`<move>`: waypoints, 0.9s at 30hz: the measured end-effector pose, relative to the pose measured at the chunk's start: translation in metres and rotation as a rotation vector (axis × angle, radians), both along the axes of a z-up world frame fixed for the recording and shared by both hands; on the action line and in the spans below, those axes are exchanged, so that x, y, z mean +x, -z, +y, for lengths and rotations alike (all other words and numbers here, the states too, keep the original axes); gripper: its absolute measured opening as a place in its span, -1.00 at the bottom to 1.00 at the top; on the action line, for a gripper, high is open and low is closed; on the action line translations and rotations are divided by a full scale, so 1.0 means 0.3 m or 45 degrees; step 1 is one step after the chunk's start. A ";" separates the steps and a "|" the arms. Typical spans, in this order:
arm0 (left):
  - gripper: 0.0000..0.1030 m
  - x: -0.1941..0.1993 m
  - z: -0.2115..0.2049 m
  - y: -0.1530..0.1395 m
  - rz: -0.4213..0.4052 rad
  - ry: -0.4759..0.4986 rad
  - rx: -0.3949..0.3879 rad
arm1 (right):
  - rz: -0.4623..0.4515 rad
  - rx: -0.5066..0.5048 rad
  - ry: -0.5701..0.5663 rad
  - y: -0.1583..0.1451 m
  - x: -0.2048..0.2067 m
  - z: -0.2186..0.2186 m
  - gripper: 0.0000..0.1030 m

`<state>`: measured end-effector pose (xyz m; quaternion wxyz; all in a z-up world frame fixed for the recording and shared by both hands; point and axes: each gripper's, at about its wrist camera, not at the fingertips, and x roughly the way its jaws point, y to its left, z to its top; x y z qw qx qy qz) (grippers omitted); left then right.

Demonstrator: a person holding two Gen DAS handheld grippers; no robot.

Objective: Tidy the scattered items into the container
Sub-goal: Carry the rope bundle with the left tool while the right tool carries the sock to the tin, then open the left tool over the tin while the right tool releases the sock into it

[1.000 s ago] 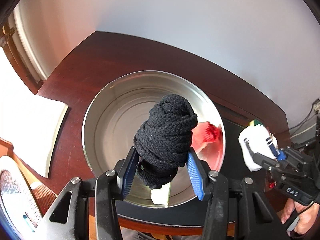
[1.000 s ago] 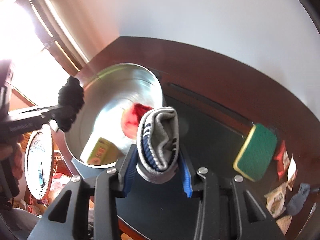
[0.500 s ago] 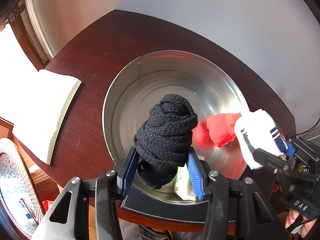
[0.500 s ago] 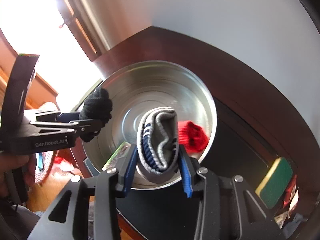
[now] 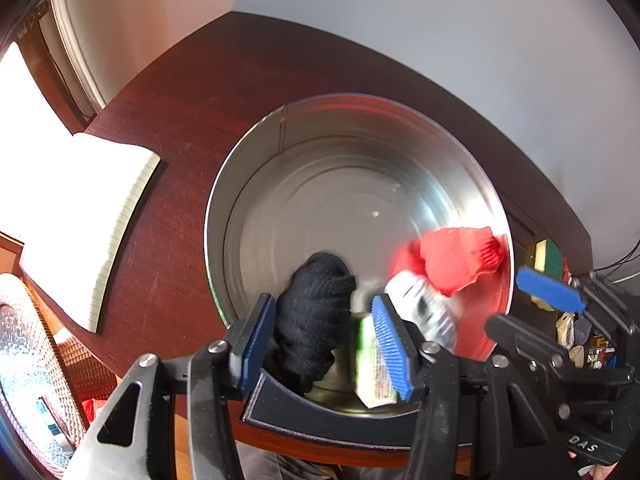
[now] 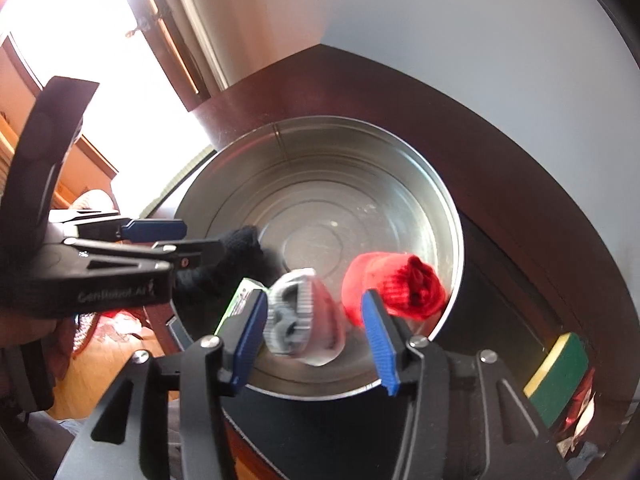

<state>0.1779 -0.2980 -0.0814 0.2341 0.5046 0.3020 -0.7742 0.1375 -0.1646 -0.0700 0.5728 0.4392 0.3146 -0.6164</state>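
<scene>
Two hand-held grippers over one round metal tin (image 5: 280,160), which stands on a dark wooden desk (image 5: 180,120).

Left hand-held gripper (image 5: 326,340), lower centre of the left wrist view: blue pads spread apart, gripping nothing. Black knitted bundle (image 5: 316,320) sits between them, blurred, low in the near part of the tin.

Right hand-held gripper (image 6: 316,336), lower centre of the right wrist view: blue pads likewise apart. Grey-and-white striped sock roll (image 6: 304,320) lies between them, blurred, inside the near wall of the tin; contact with the pads cannot be told.

Red knitted item (image 6: 396,288): inside the tin, against its right wall.

Green-and-white packet (image 5: 374,364): inside the tin, near wall, between bundle and sock roll.

Green-and-yellow sponge (image 6: 560,376): on the desk, lower right of the right wrist view, outside the tin.

White lined notepad (image 5: 88,216): left of the left wrist view, on the desk.
</scene>
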 end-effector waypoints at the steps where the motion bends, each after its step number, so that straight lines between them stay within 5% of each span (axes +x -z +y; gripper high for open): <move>1: 0.23 -0.005 0.005 -0.009 0.006 0.003 -0.011 | -0.008 -0.006 0.012 -0.007 -0.006 0.015 0.06; 11: 0.24 -0.162 0.131 -0.060 0.042 0.155 -0.065 | -0.046 -0.027 0.273 -0.033 -0.184 0.274 0.15; 20: 0.27 -0.371 0.392 -0.140 0.099 0.417 -0.149 | -0.048 -0.039 0.563 -0.051 -0.364 0.598 0.28; 27: 0.44 -0.525 0.635 -0.090 0.061 0.590 -0.134 | -0.090 -0.031 0.780 -0.028 -0.474 0.882 0.38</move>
